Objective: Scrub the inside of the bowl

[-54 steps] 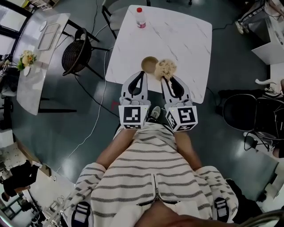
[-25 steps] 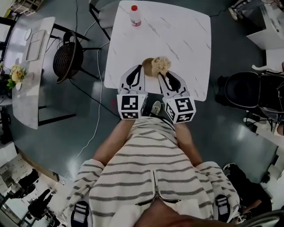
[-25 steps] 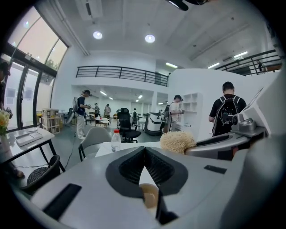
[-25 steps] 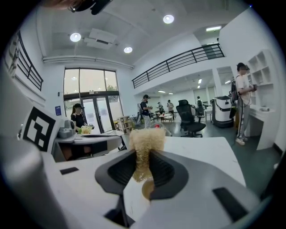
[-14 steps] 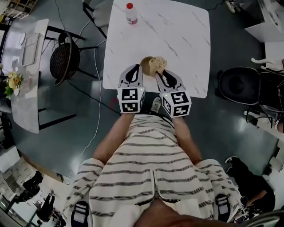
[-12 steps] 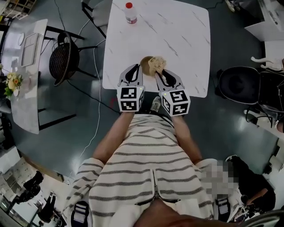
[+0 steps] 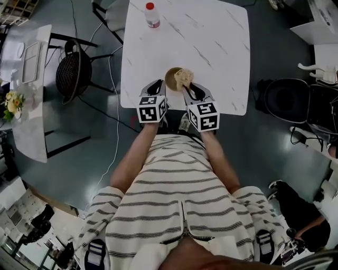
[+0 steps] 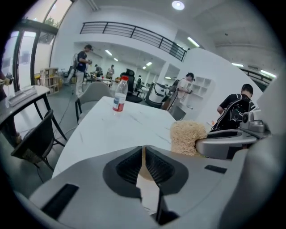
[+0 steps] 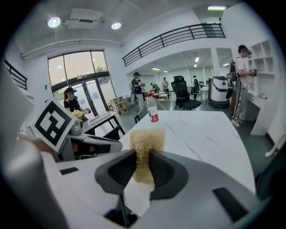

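Standing near the front edge of the white marble table: one tan bowl, upright, with its open side up.

Left gripper: jaws closed on the near rim of the bowl, which shows as a thin tan edge between the ribbed pads. In the head view this gripper meets the bowl from the person's side of the table.

Right gripper: jaws clamped on a pale, fibrous scrubber, with its upper part standing clear above the pads. In the head view the scrubber lies over the right half of the bowl, inside its rim. Whether it touches the bottom cannot be made out.

The two grippers sit side by side, close together, each with its marker cube toward the person.

Far side of the table: one clear plastic bottle with a red cap and a red label, upright, well apart from the bowl.

Left of the table, on the grey floor: one black woven chair. Right of the table: one black office chair.

Foreground of the head view: the person's striped top.
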`<state>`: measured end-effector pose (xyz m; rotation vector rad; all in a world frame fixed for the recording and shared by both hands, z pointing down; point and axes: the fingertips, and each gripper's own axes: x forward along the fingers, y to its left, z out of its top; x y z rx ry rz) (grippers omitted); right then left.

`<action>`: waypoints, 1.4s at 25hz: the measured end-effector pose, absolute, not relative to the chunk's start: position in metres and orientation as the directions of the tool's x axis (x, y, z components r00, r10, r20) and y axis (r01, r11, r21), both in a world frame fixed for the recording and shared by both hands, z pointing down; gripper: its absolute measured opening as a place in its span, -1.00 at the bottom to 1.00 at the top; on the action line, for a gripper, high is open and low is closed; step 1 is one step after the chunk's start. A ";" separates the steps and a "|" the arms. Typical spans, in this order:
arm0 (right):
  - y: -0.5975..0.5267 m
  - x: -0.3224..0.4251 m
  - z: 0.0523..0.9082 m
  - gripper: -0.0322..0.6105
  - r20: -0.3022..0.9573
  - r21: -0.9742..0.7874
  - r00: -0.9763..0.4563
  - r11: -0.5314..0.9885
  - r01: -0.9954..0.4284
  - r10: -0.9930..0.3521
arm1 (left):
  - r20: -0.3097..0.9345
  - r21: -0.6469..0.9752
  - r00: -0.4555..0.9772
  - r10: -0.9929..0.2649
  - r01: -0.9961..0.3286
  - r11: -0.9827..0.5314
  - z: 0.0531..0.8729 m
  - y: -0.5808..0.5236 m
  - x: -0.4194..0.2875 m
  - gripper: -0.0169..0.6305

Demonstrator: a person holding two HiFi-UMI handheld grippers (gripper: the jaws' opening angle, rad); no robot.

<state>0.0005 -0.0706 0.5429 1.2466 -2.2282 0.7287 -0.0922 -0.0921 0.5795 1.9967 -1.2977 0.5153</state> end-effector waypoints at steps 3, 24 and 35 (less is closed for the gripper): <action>-0.073 0.003 0.551 -0.60 0.646 -0.213 -0.463 0.440 -0.873 -0.607 | 0.660 0.414 0.442 -0.607 -0.889 -0.197 0.597 -0.091 -0.094 -0.92; -0.078 0.002 0.584 -0.59 0.697 -0.210 -0.457 0.452 -0.867 -0.552 | 0.720 0.633 0.546 -0.428 -0.769 0.086 0.671 -0.073 -0.079 -0.79; -0.083 0.002 0.592 -0.59 0.702 -0.219 -0.466 0.460 -0.861 -0.538 | 0.722 0.672 0.561 -0.404 -0.708 0.218 0.688 -0.073 -0.076 -0.79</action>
